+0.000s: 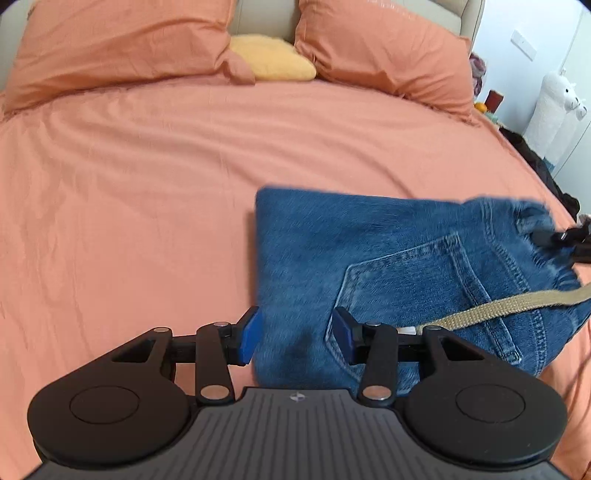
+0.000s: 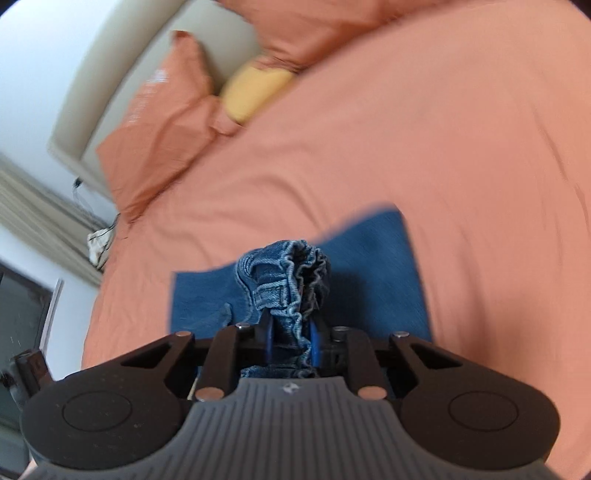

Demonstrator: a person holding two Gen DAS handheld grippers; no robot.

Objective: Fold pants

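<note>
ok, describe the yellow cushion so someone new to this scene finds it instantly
Start at the head of the orange bed, where two big orange pillows lean on the beige headboard. The yellow cushion sits in the gap between them. It is smaller than either pillow, looks fuzzy, and is the only yellow thing on the bed.

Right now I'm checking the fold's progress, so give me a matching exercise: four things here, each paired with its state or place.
Things:
1. left gripper
2. right gripper
3. yellow cushion
4. drawstring

States:
A. lies across the back pocket
B. shut on bunched waistband
C. sits between two orange pillows
D. open over the jeans' near edge

Pairs: 1-D, 2-B, 3-C, 4-A
</note>
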